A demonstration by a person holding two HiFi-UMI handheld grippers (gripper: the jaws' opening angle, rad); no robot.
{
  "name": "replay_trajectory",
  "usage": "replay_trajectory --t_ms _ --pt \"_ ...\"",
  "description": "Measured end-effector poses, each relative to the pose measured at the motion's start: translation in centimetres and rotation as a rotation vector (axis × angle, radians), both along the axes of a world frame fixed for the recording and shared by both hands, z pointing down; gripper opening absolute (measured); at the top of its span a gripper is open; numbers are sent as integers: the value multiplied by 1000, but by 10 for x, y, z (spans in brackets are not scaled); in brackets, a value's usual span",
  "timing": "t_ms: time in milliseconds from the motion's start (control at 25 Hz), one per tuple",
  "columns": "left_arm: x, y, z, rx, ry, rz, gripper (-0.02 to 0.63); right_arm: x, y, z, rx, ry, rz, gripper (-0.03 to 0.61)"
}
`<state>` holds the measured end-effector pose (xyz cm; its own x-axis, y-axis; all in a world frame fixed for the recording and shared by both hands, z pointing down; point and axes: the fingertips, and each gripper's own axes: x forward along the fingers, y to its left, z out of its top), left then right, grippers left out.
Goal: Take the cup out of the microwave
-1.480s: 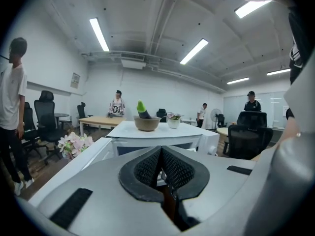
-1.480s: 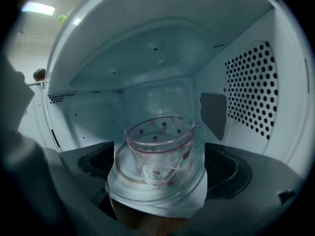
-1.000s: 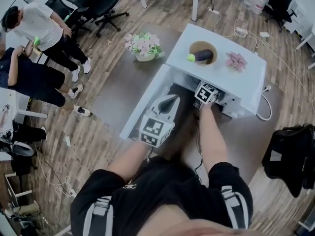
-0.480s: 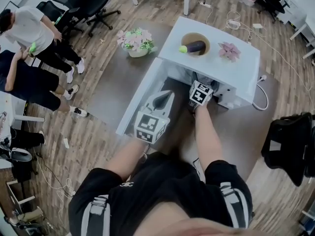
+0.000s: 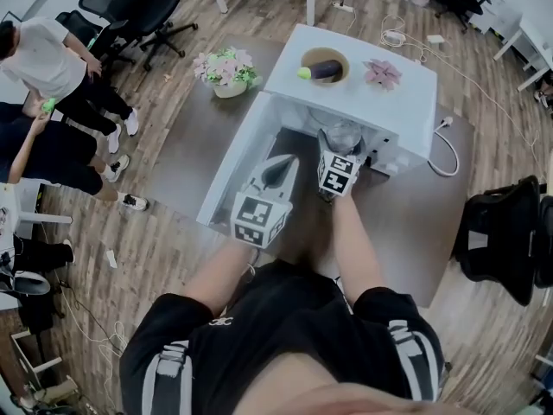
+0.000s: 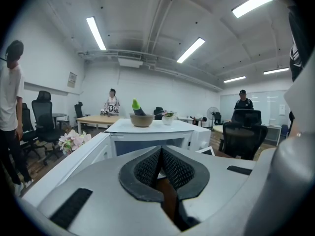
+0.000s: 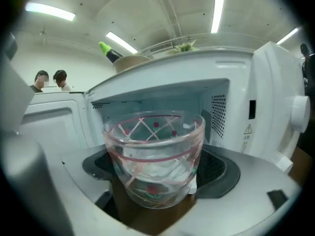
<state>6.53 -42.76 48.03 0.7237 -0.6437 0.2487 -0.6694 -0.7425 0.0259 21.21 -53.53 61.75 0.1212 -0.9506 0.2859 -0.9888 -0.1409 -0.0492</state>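
Note:
A clear glass cup (image 7: 155, 156) with pink criss-cross lines and small red flowers sits between the pads of my right gripper (image 7: 156, 173), which is shut on it. The cup hangs in front of the white microwave's (image 7: 275, 107) open cavity. In the head view the right gripper (image 5: 339, 147) holds the cup (image 5: 340, 135) just before the microwave (image 5: 371, 111). The microwave door (image 5: 235, 169) stands swung open to the left. My left gripper (image 5: 282, 171) hovers beside that door; its ribbed pads (image 6: 147, 167) meet with nothing between them.
On top of the microwave stand a bowl (image 5: 324, 66) with an aubergine and a pink flower (image 5: 381, 73). A flower pot (image 5: 226, 67) sits on the grey mat at the left. People (image 5: 52, 59) and office chairs are at far left, a black bag (image 5: 505, 240) at right.
My right gripper has drawn back out of the microwave cavity toward me, carrying the cup. The left gripper has shifted a little beside the open door.

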Motion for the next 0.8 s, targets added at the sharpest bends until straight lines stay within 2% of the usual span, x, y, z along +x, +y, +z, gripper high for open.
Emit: replay_trajectory --t_ms 440,560,800 --pt "-11 33 -15 19 71 -40 2 -38 100 -60 52 -17 -151 471" --pt "-11 43 -18 12 103 -38 2 -40 121 -83 78 6 -179 471" --pt "-2 61 -20 7 133 -11 2 -31 153 -128 143 19 -173 471"
